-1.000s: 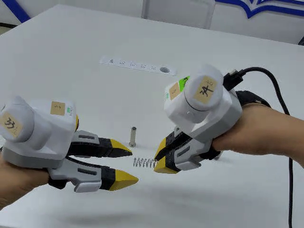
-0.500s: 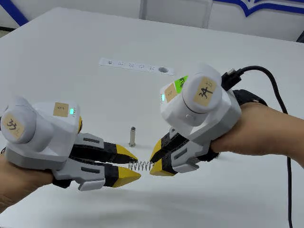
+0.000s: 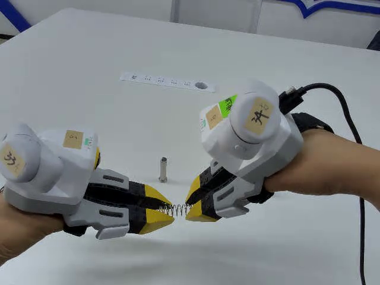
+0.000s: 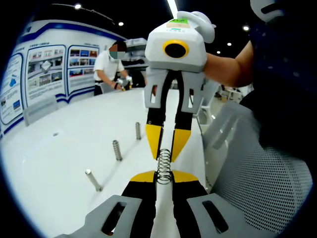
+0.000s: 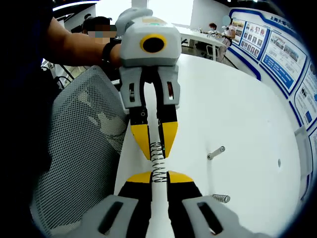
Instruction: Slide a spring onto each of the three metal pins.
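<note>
A small coil spring (image 3: 177, 209) hangs level just above the white table (image 3: 89, 89), stretched between both grippers. My right gripper (image 3: 191, 210) is shut on its right end, and my left gripper (image 3: 168, 211) is shut on its left end. In the left gripper view the spring (image 4: 163, 163) runs from my left gripper (image 4: 157, 178) up to the right gripper (image 4: 167, 145). Beyond stand a bare metal pin (image 4: 92, 179), a pin wearing a spring (image 4: 117, 149) and another bare pin (image 4: 138, 130). One bare pin (image 3: 162, 169) stands upright just behind the jaw tips.
A white power strip (image 3: 169, 82) lies further back on the table. A black cable (image 3: 350, 130) trails from the right gripper along the right side. A grey mesh chair (image 4: 257, 173) stands at the near edge. A person (image 4: 109, 64) stands in the background.
My left gripper has moved right to the free end of the spring and shut on it. The right gripper has kept hold of its end, shifting slightly left.
</note>
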`<state>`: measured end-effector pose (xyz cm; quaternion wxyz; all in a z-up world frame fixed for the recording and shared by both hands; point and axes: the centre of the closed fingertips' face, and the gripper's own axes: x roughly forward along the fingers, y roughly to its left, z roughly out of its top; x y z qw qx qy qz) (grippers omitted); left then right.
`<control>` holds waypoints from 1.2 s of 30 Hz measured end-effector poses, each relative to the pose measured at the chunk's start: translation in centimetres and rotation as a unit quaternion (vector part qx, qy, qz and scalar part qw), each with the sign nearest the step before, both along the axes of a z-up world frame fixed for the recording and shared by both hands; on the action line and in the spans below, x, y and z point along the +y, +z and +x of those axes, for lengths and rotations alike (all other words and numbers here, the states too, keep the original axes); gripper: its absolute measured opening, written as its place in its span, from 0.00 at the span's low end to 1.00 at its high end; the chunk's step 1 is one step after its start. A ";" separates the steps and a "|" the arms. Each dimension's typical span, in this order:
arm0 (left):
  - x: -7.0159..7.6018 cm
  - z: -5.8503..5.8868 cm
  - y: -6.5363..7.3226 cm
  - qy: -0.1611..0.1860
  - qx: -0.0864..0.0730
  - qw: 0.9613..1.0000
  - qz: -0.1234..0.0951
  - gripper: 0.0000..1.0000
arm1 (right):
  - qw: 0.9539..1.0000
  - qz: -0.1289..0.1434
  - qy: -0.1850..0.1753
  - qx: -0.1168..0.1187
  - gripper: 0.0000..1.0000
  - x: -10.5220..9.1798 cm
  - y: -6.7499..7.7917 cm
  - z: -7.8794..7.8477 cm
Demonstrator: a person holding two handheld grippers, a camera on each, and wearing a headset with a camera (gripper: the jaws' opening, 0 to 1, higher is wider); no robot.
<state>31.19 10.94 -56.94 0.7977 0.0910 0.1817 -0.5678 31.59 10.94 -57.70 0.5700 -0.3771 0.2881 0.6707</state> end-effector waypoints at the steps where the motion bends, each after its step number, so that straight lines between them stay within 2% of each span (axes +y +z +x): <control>1: 0.0 0.0 0.0 0.000 0.000 1.000 -0.001 0.11 | 1.000 0.001 -0.001 0.000 0.12 0.0 0.0 0.0; 22: -0.4 0.0 1.3 -0.001 -0.004 1.000 -0.015 0.10 | 1.000 0.002 -0.013 0.015 0.16 -0.7 -0.9 0.1; 31: -0.4 0.1 1.1 0.001 -0.001 1.000 -0.016 0.10 | 1.000 0.011 -0.011 0.010 0.13 -0.4 -0.2 0.2; 36: -0.2 0.1 0.8 0.003 0.002 1.000 -0.014 0.11 | 1.000 0.017 -0.008 0.004 0.12 0.0 0.7 0.2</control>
